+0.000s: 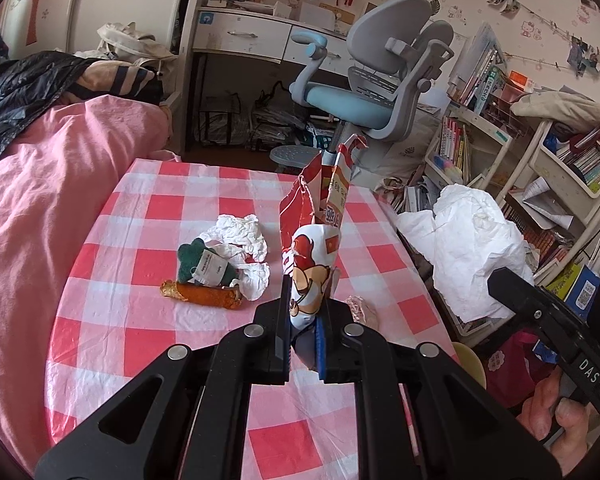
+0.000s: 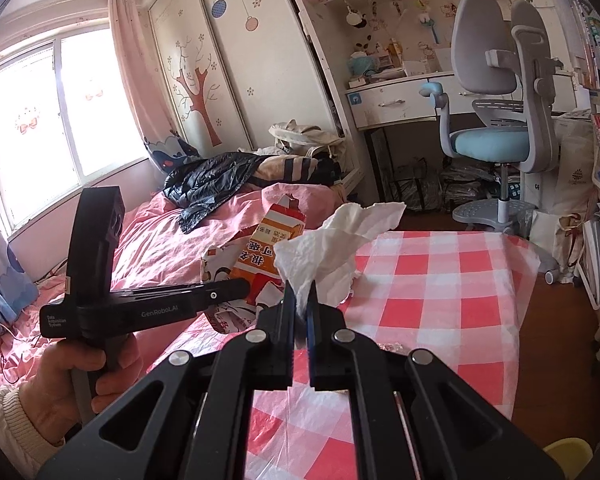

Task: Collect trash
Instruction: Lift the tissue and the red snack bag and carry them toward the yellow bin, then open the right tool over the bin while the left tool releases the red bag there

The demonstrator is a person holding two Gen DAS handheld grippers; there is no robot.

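Observation:
In the left wrist view my left gripper [image 1: 308, 296] is shut on a torn red, white and orange snack wrapper [image 1: 314, 248], which stands upright above the red-and-white checked table [image 1: 140, 344]. On the table to the left lie crumpled white paper [image 1: 244, 238], a green scrap with a label [image 1: 202, 266] and an orange peel-like piece [image 1: 204, 294]. A small foil scrap [image 1: 362, 308] lies right of the wrapper. In the right wrist view my right gripper [image 2: 301, 300] is shut on a white tissue [image 2: 332, 248]. The same tissue [image 1: 472, 248] hangs beyond the table's right edge.
A pink-quilted bed [image 1: 40, 200] borders the table on the left. A grey-blue desk chair [image 1: 364, 92] and a white desk [image 1: 252, 36] stand behind it. Crowded bookshelves [image 1: 560, 168] fill the right. A yellow stool [image 2: 568, 456] sits low by the table's corner.

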